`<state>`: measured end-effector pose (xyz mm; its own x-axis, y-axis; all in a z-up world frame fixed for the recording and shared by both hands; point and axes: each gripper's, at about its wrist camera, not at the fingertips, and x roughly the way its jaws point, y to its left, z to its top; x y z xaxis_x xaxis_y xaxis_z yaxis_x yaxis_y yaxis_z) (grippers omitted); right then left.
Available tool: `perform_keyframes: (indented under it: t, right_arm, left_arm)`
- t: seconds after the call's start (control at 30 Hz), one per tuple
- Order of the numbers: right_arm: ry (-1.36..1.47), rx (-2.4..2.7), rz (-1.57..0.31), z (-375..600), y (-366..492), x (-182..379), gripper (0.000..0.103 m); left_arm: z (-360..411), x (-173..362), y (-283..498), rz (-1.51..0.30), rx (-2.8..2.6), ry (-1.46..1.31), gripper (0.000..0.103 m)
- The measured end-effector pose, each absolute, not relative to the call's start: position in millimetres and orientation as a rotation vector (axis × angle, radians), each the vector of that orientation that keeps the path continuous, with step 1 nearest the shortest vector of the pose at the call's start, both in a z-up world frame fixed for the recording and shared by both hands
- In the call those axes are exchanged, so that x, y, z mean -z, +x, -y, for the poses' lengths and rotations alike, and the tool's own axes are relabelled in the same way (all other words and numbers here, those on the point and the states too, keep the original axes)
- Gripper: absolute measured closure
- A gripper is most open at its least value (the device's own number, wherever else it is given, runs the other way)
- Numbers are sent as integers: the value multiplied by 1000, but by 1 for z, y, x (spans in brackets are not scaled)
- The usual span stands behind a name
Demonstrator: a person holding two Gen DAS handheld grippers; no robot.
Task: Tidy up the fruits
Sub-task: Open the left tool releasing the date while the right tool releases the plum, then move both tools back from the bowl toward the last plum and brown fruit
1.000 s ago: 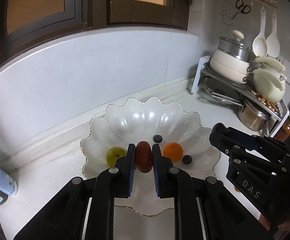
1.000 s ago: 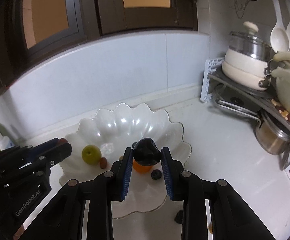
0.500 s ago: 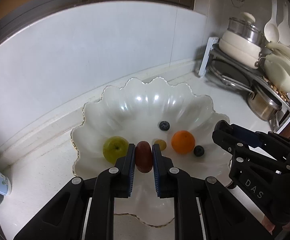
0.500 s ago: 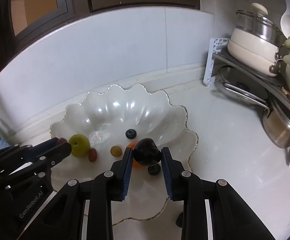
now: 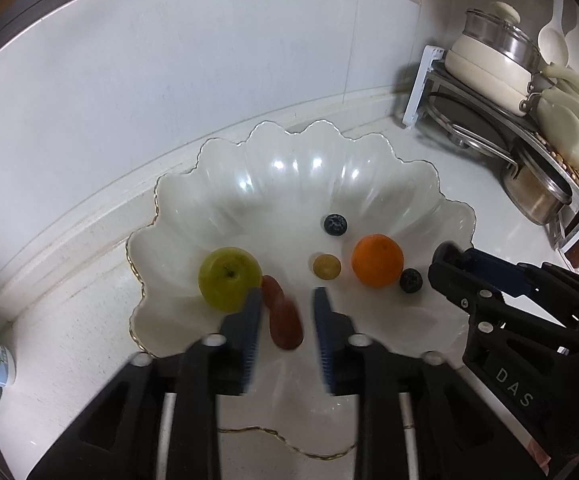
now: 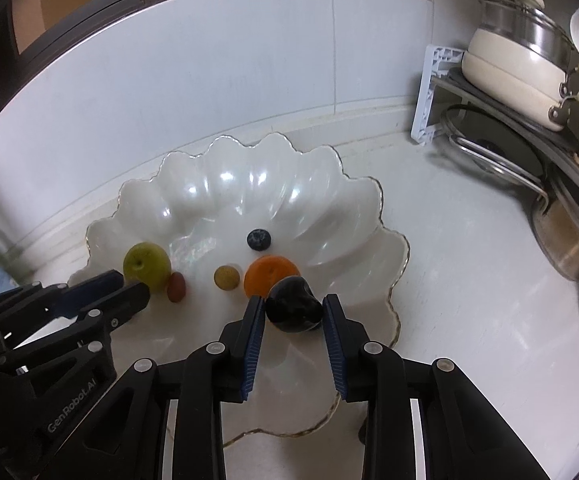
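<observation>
Over the bowl (image 5: 369, 168), the left hand-held gripper (image 5: 285, 304) is opening, a red date (image 5: 285, 320) loose between its jaws. The right hand-held gripper (image 6: 293, 308) is opening around a black fruit (image 6: 294, 309). In the bowl: one pear (image 5: 229, 278), one orange (image 5: 377, 260), one grape (image 5: 326, 266), two blueberries (image 5: 335, 224).

"DAS" — right gripper (image 5: 455, 272); "GenRobot.AI" — left gripper (image 6: 129, 286)
</observation>
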<state>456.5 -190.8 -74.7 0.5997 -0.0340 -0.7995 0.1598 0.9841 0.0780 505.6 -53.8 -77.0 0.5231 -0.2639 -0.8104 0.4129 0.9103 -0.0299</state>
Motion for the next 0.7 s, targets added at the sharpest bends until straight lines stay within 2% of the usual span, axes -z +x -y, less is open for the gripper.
perform_keyframes:
  t: [0.07, 0.1, 0.7]
  right_arm:
    - [148, 118, -919, 191, 455, 74, 56]
    - [149, 128, -914, 192, 453, 73, 54]
    - [146, 175, -796, 193, 401, 32, 54]
  left_arm:
    - [53, 74, 504, -918, 399, 182, 63]
    - [53, 72, 504, -911, 394, 187, 63]
    - [42, 24, 461, -776, 402, 184, 61]
